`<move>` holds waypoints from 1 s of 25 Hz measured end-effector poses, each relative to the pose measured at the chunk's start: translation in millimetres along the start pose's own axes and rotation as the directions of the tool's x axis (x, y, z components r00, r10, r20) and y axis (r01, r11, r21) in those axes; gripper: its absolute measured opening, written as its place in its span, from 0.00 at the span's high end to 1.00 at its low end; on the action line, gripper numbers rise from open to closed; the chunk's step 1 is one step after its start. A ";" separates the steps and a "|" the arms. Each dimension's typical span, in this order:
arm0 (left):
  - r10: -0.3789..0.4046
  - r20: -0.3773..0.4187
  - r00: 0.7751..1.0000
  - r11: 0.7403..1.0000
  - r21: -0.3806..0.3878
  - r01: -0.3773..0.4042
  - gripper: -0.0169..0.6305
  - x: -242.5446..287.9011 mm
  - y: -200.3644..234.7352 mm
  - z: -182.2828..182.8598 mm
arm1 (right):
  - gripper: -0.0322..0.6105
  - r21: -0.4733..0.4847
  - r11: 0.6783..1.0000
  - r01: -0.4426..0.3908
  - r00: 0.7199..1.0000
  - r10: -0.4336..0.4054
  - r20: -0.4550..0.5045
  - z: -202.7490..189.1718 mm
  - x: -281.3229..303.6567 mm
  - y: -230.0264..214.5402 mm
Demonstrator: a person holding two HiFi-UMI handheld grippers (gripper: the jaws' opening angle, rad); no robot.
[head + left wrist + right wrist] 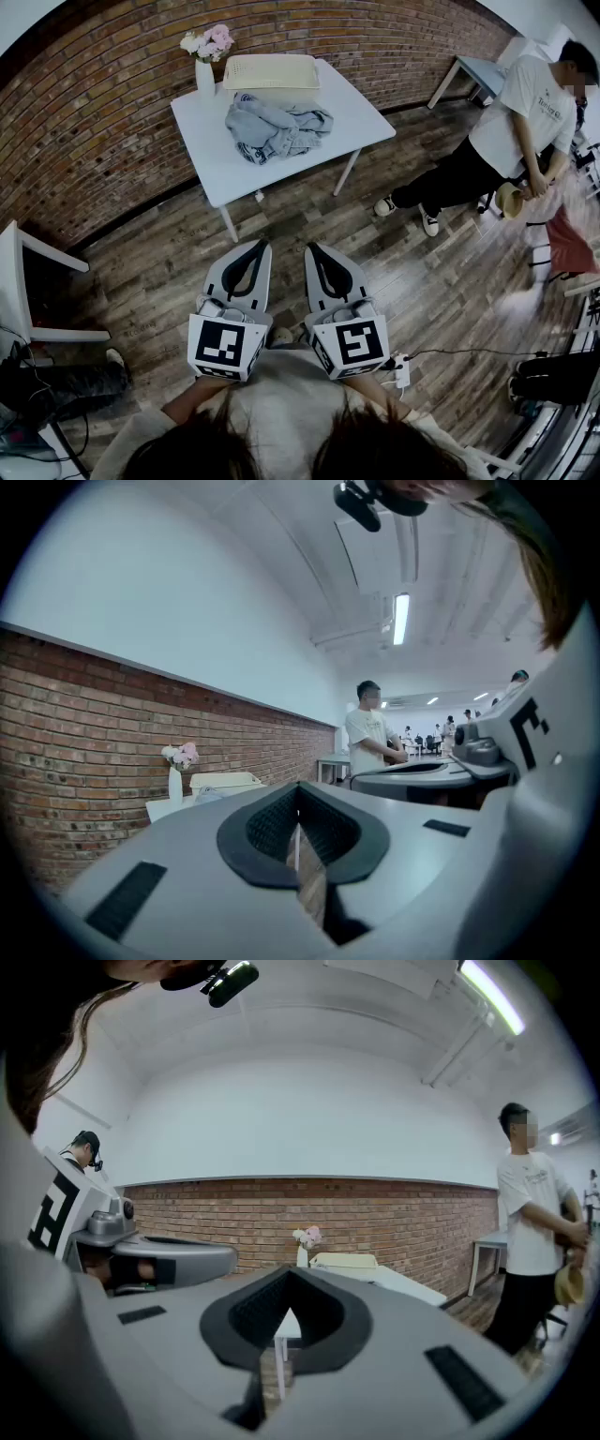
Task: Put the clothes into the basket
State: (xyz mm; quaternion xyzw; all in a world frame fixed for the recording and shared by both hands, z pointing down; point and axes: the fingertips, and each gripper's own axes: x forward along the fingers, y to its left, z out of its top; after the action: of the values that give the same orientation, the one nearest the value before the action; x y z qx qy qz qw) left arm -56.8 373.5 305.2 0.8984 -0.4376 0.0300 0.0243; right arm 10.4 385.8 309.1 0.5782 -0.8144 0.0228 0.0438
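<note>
A heap of grey clothes [275, 127] lies on the white table [220, 169], just in front of a cream basket [271, 70] at the table's far edge. Both grippers are held side by side over the wooden floor, well short of the table. The left gripper [260, 245] is shut with nothing between its jaws, and so is the right gripper [312, 248]. In the left gripper view, the shut left gripper [298, 787] points towards the basket [225, 781]. From the right gripper view, the right gripper [285, 1271] faces the basket [343, 1261] and the table [405, 1284].
A white vase of pink flowers [206, 58] stands at the table's back left corner. A person in a white shirt [511, 131] is to the right, near another white table [476, 69]. White furniture [23, 281] is at the left; a power strip [401, 370] lies on the floor.
</note>
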 end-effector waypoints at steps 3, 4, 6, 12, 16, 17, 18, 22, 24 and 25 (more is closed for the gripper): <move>0.007 0.002 1.000 1.000 -0.006 -0.007 0.97 4.0 -3.3 -1.6 | 0.94 -0.013 1.000 -0.009 1.000 0.009 -0.013 -3.3 -2.4 -4.9; 0.009 0.002 1.000 1.000 -0.006 -0.009 0.97 6.0 -4.4 -1.7 | 0.94 -0.015 1.000 -0.010 1.000 0.010 -0.016 -3.9 -2.7 -7.7; 0.012 0.001 1.000 1.000 -0.007 -0.012 0.97 10.6 -7.0 -2.3 | 0.94 -0.016 1.000 -0.009 1.000 0.009 -0.016 -4.7 -3.1 -14.6; 0.024 -0.016 1.000 1.000 -0.007 -0.024 0.97 15.2 -16.0 -7.8 | 0.94 0.003 0.999 -0.033 0.999 0.033 -0.015 -12.0 -5.4 -24.5; 0.050 -0.030 0.998 0.999 -0.006 -0.050 0.97 13.9 -10.4 -9.4 | 0.94 -0.022 0.998 -0.054 0.999 0.054 0.002 -8.0 -5.3 -23.5; 0.056 -0.033 0.998 0.998 -0.008 -0.057 0.97 13.9 -8.6 -9.8 | 0.94 -0.018 0.998 -0.056 0.998 0.056 0.008 -6.9 -4.9 -24.7; 0.063 -0.035 0.997 0.998 -0.009 -0.063 0.97 13.7 -6.9 -10.3 | 0.94 -0.011 0.998 -0.057 0.998 0.058 0.013 -6.7 -4.4 -26.4; 0.086 -0.032 0.996 0.996 -0.014 -0.086 0.97 13.6 1.3 -11.6 | 0.94 0.016 0.998 -0.057 0.998 0.056 0.023 -9.3 0.1 -35.8; 0.093 -0.034 0.995 0.995 -0.020 -0.093 0.97 15.6 6.9 -12.8 | 0.94 0.015 0.999 -0.047 0.998 0.046 0.033 -7.3 3.3 -40.7; 0.095 -0.034 0.995 0.995 -0.022 -0.095 0.97 17.5 10.2 -13.3 | 0.94 0.012 0.999 -0.042 0.998 0.041 0.038 -5.9 5.3 -42.9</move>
State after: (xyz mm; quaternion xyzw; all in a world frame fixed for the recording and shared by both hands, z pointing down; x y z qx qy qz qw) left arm -54.5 354.4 319.9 0.8756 -0.4797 0.0408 0.0404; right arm 49.4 367.1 314.9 0.5617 -0.8268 0.0178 0.0243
